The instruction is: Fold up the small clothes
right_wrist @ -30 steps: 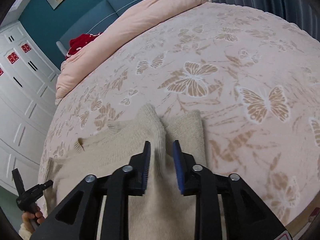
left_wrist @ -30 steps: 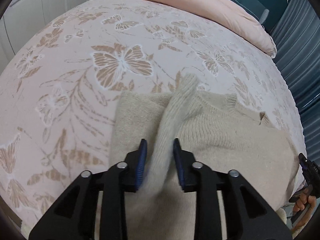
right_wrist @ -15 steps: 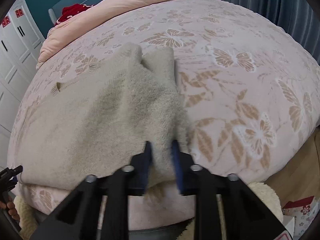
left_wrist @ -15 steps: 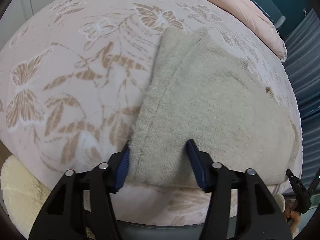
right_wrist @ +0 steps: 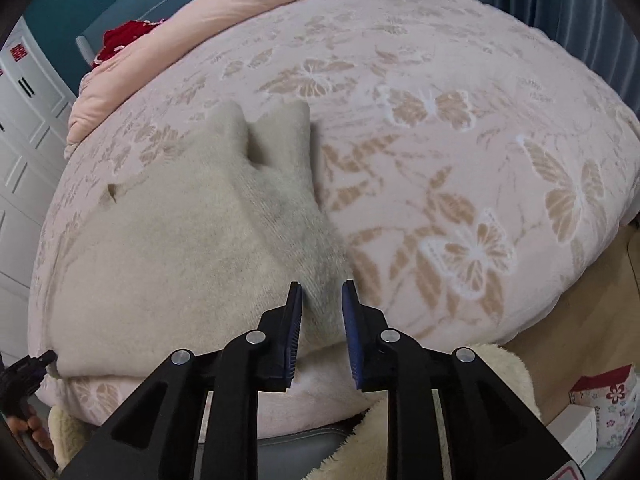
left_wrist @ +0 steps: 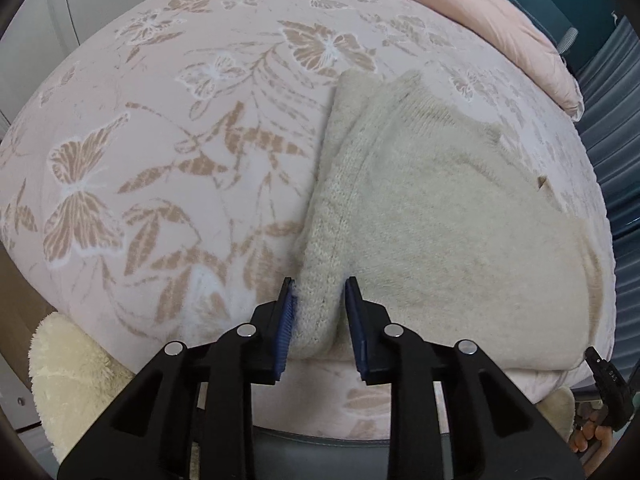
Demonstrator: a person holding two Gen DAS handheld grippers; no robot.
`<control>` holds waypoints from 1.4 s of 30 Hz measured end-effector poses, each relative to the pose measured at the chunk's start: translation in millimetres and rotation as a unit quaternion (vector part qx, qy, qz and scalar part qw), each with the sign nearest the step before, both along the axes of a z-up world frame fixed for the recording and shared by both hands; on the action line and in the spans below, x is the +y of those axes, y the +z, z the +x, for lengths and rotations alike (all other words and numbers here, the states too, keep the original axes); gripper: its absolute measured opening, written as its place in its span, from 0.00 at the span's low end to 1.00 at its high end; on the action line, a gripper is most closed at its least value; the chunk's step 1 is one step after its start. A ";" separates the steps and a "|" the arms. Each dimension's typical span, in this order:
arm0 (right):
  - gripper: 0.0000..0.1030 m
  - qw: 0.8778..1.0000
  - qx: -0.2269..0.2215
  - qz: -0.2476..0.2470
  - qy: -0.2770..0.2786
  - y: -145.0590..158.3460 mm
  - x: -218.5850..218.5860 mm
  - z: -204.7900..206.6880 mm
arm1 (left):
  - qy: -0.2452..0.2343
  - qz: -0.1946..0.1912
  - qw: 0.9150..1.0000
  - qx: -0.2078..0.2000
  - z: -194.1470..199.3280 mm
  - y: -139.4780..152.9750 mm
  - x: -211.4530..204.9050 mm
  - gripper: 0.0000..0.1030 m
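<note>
1. One large bed [left_wrist: 168, 168], covered by a pink spread printed with tan butterflies, fills both wrist views; a pink duvet [right_wrist: 248, 12] is bunched along its far end.
2. One cream knitted sweater [left_wrist: 460, 240] lies on the near part of the bed, its lower edge running along the mattress edge closest to the person and its sleeves already turned in over the body, so the garment reads as a rough rectangle.
3. Two near corners of that rectangle are the working points. The left gripper [left_wrist: 319, 320] has just been closing and its blue pads press on the thick rolled corner at the sweater's left side. The right gripper [right_wrist: 322, 320] has just been opening a little; the sweater's right corner [right_wrist: 320, 292] sits between its jaws, but I cannot tell whether the pads still pinch it.
4. Judging from this, the step in hand is taking hold of the hem corners for the bottom-to-top fold.
5. Next, both claws need a firm pinch through all layers, then a level, matched lift and carry toward the neckline [left_wrist: 440, 108], keeping the edge taut so the tucked sleeves do not slip out.
</note>
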State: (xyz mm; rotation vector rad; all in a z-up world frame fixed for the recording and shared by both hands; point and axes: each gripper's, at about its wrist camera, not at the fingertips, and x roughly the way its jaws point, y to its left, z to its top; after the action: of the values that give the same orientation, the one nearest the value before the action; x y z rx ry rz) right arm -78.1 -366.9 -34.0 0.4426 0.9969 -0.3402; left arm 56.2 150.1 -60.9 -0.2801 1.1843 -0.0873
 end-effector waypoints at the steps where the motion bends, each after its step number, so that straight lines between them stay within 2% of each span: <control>1: 0.28 1.000 -0.013 -0.008 0.006 9.3 0.4 3.2 | -0.005 -0.008 1.000 -0.009 1.2 8.8 -1.0 0.27; 2: 0.34 1.000 -0.025 -0.013 0.009 17.8 0.2 8.1 | -0.012 -0.012 1.000 -0.017 4.6 17.0 -3.9 0.32; 3: 0.45 0.999 -0.036 -0.014 0.011 24.9 -0.1 14.6 | -0.017 -0.013 0.999 -0.026 9.7 24.6 -8.3 0.35; 4: 0.49 0.999 -0.046 -0.008 0.016 29.9 -0.6 23.5 | -0.024 -0.015 0.999 -0.037 16.6 31.7 -14.4 0.46; 5: 0.50 0.998 -0.052 -0.001 0.022 32.3 -0.8 35.7 | -0.032 -0.014 0.998 -0.047 25.0 37.0 -22.2 0.63; 7: 0.54 0.998 -0.048 0.003 0.035 31.7 1.3 63.8 | -0.045 0.002 0.997 -0.062 45.9 42.8 -40.0 0.83; 10: 0.59 0.998 -0.030 -0.025 0.059 20.9 10.4 105.9 | -0.061 0.046 0.993 -0.092 79.5 40.4 -62.6 0.89; 12: 0.64 0.997 -0.014 -0.039 0.069 9.9 14.0 129.7 | -0.064 0.067 0.993 -0.079 103.6 26.8 -70.9 0.89; 15: 0.65 0.996 0.018 -0.044 0.080 -14.7 16.2 157.2 | -0.070 0.075 0.994 -0.037 131.3 -2.8 -74.2 0.88; 16: 0.60 0.995 0.031 -0.040 0.082 -23.5 16.4 163.6 | -0.070 0.083 0.994 -0.025 137.0 -12.0 -74.5 0.83; 17: 0.50 0.995 0.036 -0.029 0.083 -29.9 16.5 166.7 | -0.070 0.088 0.994 -0.017 140.8 -19.5 -73.6 0.73; 18: 0.29 0.996 0.033 -0.017 0.086 -32.0 17.8 167.0 | -0.072 0.085 0.994 -0.011 141.7 -24.2 -72.1 0.70; 19: 0.16 0.996 0.025 -0.011 0.084 -29.7 19.0 165.4 | -0.072 0.073 0.995 -0.015 141.2 -24.5 -69.5 0.64; 21: 0.08 0.996 -0.005 0.000 0.084 -17.1 21.5 157.9 | -0.078 0.068 0.994 -0.026 136.7 -19.5 -67.2 0.40; 22: 0.08 0.996 -0.027 0.011 0.085 -7.2 22.1 152.8 | -0.085 0.072 0.993 -0.028 135.1 -14.7 -66.6 0.13; 23: 0.08 0.995 -0.050 0.023 0.084 5.2 22.1 148.1 | -0.086 0.063 0.994 -0.030 134.0 -7.8 -64.6 0.07; 25: 0.07 0.990 -0.108 0.041 0.083 36.4 18.5 137.7 | -0.080 0.030 0.995 -0.058 130.7 16.4 -58.8 0.07; 27: 0.08 0.986 -0.143 0.030 0.077 60.4 13.9 133.9 | -0.079 0.030 0.993 -0.080 133.0 34.7 -60.3 0.07; 28: 0.08 0.986 -0.145 0.022 0.077 62.7 10.3 137.2 | -0.080 0.034 0.993 -0.081 137.5 36.6 -63.0 0.07; 29: 0.08 0.988 -0.133 0.008 0.073 57.0 6.8 143.5 | -0.084 0.048 0.992 -0.077 143.4 32.6 -67.1 0.07; 30: 0.09 0.992 -0.107 -0.010 0.064 42.3 1.4 151.7 | -0.085 0.065 0.992 -0.070 150.3 22.9 -71.3 0.07; 31: 0.12 0.996 -0.071 -0.007 0.056 19.2 -6.1 161.6 | -0.089 0.074 0.992 -0.053 158.4 8.0 -74.4 0.08; 33: 0.11 0.998 0.030 0.028 0.039 -35.7 -22.6 179.4 | -0.084 0.086 0.993 0.002 169.9 -27.3 -75.8 0.09; 34: 0.12 0.998 0.036 0.044 0.026 -44.9 -27.7 178.6 | -0.078 0.082 0.994 0.003 169.0 -32.5 -74.7 0.10; 35: 0.13 0.999 0.013 0.050 0.015 -36.4 -29.3 173.0 | -0.072 0.083 0.994 -0.009 164.6 -26.4 -74.1 0.11; 36: 0.21 0.999 -0.009 0.044 0.011 -22.1 -27.5 167.0 | -0.072 0.082 0.994 -0.021 159.2 -17.1 -74.1 0.12; 37: 0.35 0.999 -0.027 0.025 0.005 -5.6 -23.6 160.3 | -0.075 0.081 0.993 -0.032 152.9 -6.6 -74.3 0.15; 38: 0.39 0.999 -0.047 0.006 0.003 11.3 -16.7 152.2 | -0.078 0.082 0.993 -0.043 145.4 4.9 -74.5 0.21; 39: 0.39 0.998 -0.065 0.001 0.010 24.2 -8.5 146.0 | -0.081 0.082 0.992 -0.056 138.2 15.9 -75.8 0.25; 40: 0.37 0.997 -0.075 0.009 0.026 31.7 1.5 143.1 | -0.085 0.079 0.991 -0.072 130.5 26.5 -78.9 0.34; 41: 0.35 0.996 -0.077 0.022 0.049 34.7 14.0 144.1 | -0.087 0.075 0.990 -0.083 124.0 34.5 -84.2 0.41; 42: 0.31 0.994 -0.075 0.037 0.076 34.3 33.2 146.1 | -0.090 0.068 0.990 -0.088 117.6 39.9 -91.3 0.44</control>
State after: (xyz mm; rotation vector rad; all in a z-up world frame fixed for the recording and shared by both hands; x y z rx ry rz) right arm 68.0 -333.7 0.3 0.4497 0.8926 -0.1323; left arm 173.8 58.8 -21.0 -0.0424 1.0318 -0.1848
